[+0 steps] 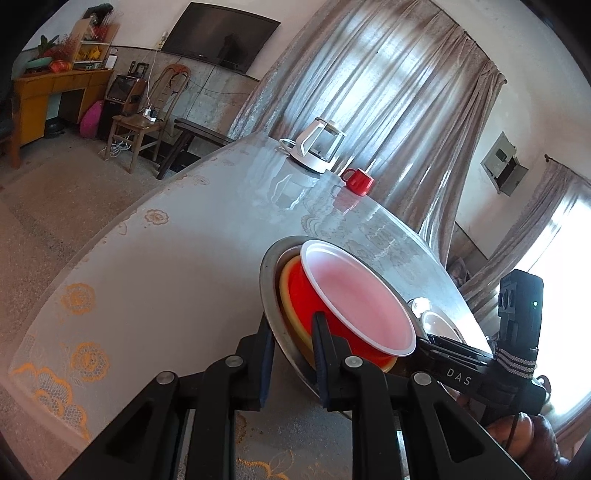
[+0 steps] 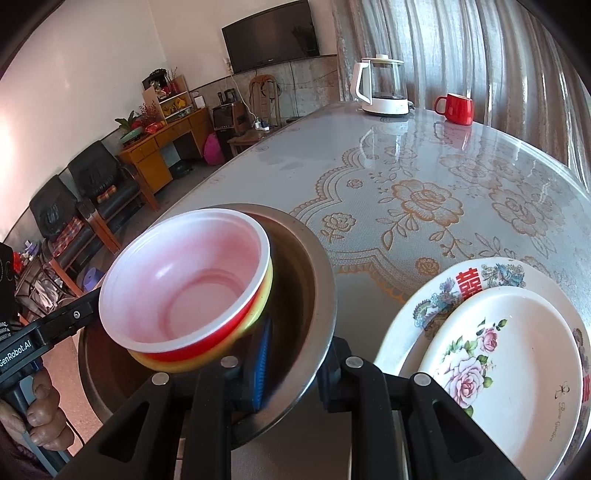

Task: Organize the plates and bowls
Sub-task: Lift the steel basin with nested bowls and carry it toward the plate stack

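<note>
Right wrist: lace-patterned table [image 2: 424, 192], curtains [image 2: 461, 48] behind, television [image 2: 271, 35].

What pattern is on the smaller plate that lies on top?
Pink roses with green leaves on white; the smaller plate shows best in the right wrist view.

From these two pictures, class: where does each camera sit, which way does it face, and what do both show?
Left wrist: on the left tool, looking along the table toward curtains; its fingers clamp the metal basin rim; the right tool shows.
Right wrist: on the right tool, facing the television; it clamps the basin's other rim; a hand shows.
Shared: basin, red bowl, kettle, red mug.
</note>
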The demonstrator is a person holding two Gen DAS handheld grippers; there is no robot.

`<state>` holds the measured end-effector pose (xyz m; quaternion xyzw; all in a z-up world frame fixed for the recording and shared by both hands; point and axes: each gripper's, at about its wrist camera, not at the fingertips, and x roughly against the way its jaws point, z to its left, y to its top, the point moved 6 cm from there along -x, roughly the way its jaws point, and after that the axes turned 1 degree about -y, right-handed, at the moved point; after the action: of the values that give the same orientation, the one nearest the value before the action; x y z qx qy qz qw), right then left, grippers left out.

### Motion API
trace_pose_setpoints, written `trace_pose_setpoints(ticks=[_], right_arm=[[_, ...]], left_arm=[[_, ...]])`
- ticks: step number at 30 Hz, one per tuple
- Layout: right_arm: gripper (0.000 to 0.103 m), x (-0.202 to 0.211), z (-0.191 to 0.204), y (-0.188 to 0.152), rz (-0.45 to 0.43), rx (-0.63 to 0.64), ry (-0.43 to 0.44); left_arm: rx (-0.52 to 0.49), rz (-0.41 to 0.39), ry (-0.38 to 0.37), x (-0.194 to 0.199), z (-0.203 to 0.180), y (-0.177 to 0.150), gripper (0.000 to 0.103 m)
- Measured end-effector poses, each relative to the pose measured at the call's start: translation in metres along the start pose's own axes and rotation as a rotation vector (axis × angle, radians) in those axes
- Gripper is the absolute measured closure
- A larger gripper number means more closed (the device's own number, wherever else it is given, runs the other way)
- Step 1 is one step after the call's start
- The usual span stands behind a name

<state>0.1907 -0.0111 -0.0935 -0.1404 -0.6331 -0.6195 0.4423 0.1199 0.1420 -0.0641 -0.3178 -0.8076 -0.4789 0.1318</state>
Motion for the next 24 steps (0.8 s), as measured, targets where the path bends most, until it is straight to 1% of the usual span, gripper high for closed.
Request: trace_pose_setpoints(ticks=[4, 7, 12, 16, 19, 24], right_arm=[[0.082, 0.008, -0.001, -0.002, -0.015, -0.002, -0.003], [0.082, 0.016, -0.002, -0.003, -0.028, -0.017, 0.012], [0.082, 0.034, -0.002, -0.003, -0.061, -0.036, 0.030], [0.082, 0.053, -0.004, -0.004, -0.093, -0.052, 0.039], [0.082, 0.070, -0.012, -0.004, -0.125, -0.067, 0.037], [0.082, 0.100, -0.033, -0.008, -0.173, -0.100, 0.002]], left_arm=[[0.005, -0.003, -0.013, 0.004, -0.002, -0.001, 0.085], [0.016, -0.016, -0.025, 0.010, -0.006, -0.001, 0.085], [-0.001, -0.038, -0.043, 0.020, -0.017, 0.002, 0.085], [-0.032, -0.058, -0.072, 0.028, -0.035, 0.007, 0.085], [-0.051, -0.056, -0.103, 0.027, -0.051, 0.007, 0.084], [-0.098, -0.037, -0.157, 0.019, -0.086, 0.008, 0.084]])
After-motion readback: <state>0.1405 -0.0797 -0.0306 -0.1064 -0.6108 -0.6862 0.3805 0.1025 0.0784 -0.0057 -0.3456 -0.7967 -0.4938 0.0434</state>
